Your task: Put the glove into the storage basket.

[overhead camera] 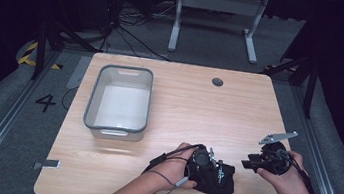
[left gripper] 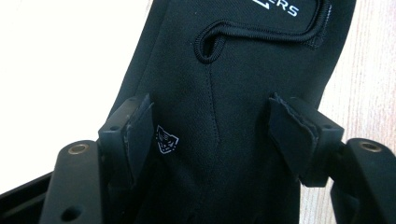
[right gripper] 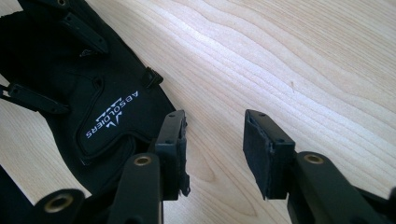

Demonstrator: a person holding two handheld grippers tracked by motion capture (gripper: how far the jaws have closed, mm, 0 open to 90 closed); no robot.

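On the bench (overhead camera: 180, 98) a bin (overhead camera: 120, 101) stands toward the left, about midway from front to back. A glove (overhead camera: 217, 179) lies flat on the bench near the front edge, right of centre and well apart from the bin. The left gripper (left gripper: 212, 133) sits over the glove, one jaw at either side of it. The right gripper (overhead camera: 251, 163) is just right of the glove, above bare bench, its jaws apart. A hole (overhead camera: 217, 82) lies near the far edge.

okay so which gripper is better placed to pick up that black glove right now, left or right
Left, probably. The left gripper already has its open jaws on either side of the black glove. The right gripper is open over bare table, with the glove off to one side.
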